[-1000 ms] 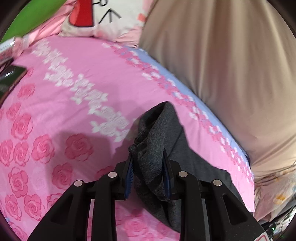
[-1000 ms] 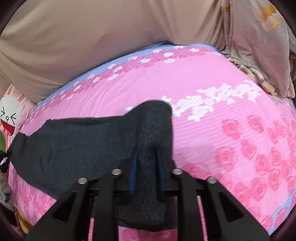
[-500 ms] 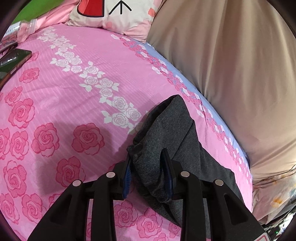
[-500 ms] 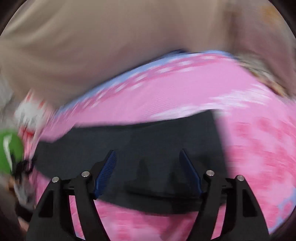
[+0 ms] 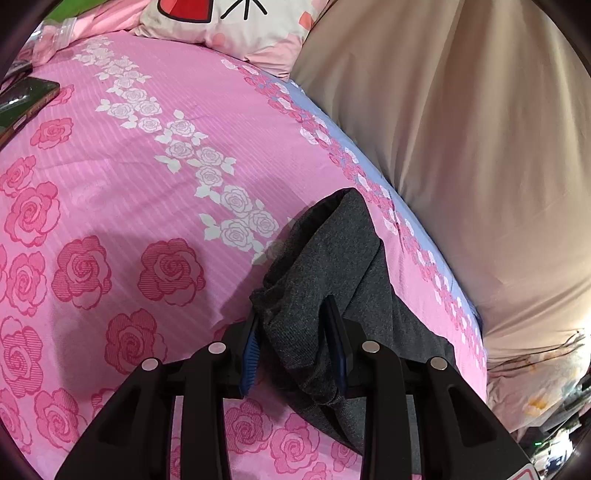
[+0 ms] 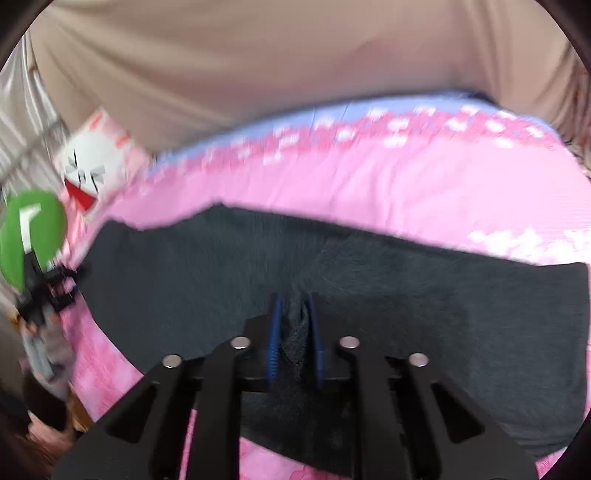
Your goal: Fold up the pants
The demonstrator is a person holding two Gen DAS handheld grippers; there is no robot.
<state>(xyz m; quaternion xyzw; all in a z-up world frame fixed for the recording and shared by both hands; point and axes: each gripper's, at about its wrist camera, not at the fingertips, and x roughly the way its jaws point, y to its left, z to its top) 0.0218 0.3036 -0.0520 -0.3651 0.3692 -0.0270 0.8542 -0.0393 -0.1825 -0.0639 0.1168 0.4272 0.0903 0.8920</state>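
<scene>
Where pink rose bedsheet [image 5: 155,192] spreads, beige curtain [image 5: 461,147], cartoon pillow [image 5: 240,26]

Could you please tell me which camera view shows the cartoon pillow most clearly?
The left wrist view: the cartoon pillow is sharp there at the top edge, though cropped. The right wrist view shows more of its face, but small, at the left and blurred.

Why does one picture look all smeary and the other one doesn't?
Right wrist view: motion blur smears the rose sheet and the cartoon pillow; the right gripper stays sharper. Left wrist view: crisp, with a soft shadow on the sheet beside the grey pants. Both bulge from the fisheye lens.
</scene>
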